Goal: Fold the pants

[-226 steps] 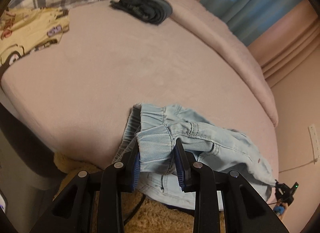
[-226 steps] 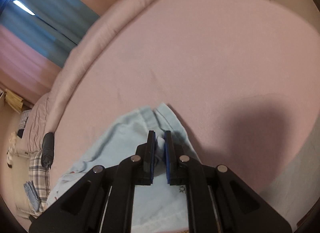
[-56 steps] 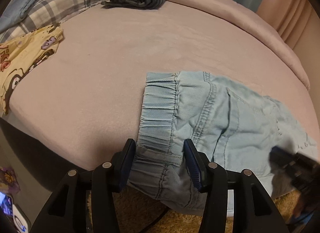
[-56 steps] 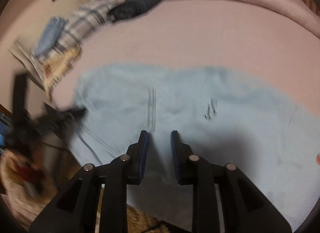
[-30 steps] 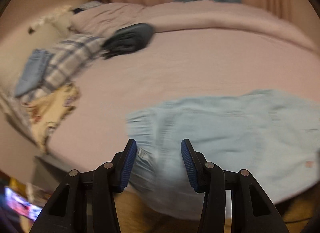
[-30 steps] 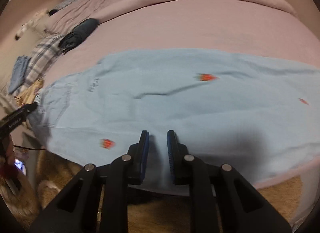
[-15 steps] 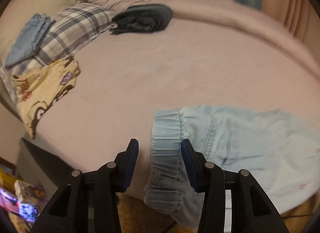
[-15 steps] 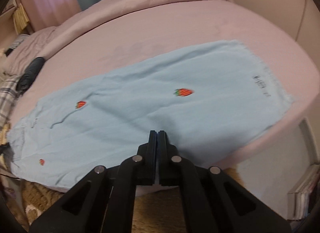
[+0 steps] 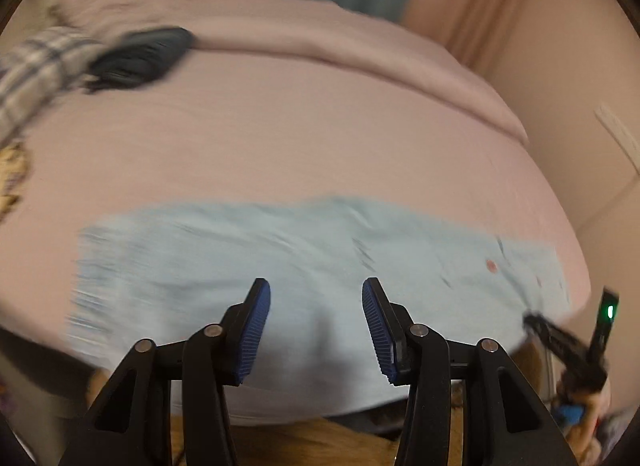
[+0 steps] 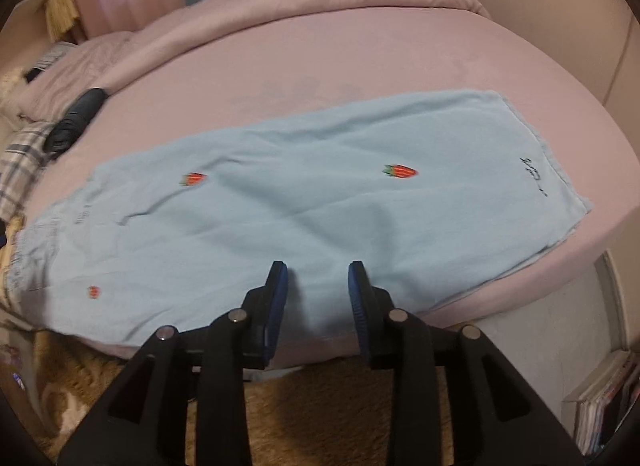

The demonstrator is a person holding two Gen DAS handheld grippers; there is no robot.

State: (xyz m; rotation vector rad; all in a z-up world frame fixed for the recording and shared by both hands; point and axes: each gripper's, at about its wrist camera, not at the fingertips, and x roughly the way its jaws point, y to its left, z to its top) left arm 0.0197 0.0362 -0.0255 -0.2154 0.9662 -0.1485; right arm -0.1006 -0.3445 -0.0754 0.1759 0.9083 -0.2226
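From the left wrist view, the pale blue denim pants (image 9: pixel 280 262) lie spread lengthwise along the near edge of the round bed with its dusty pink cover (image 9: pixel 304 133), the picture smeared by motion blur. The left gripper (image 9: pixel 316 306) hangs above the middle of the cloth with its blue-padded fingers spread wide and nothing between them. Far back on the bed sits a folded dark grey garment (image 9: pixel 140 55) beside a plaid grey-and-white cloth (image 9: pixel 36 65). At the right edge, blurred, the other black tool with a small green light (image 9: pixel 608 310) shows near the hem end. From the right wrist view the pants (image 10: pixel 280 201) are sharper: laid flat, one leg on the other, dotted with little red strawberry patches (image 10: pixel 400 171), the hem toward the right and the gathered waistband at the left. The right gripper (image 10: pixel 318 286) hovers over the near edge of the cloth, jaws parted and empty. A shaggy tan rug (image 10: pixel 312 406) covers the floor below.
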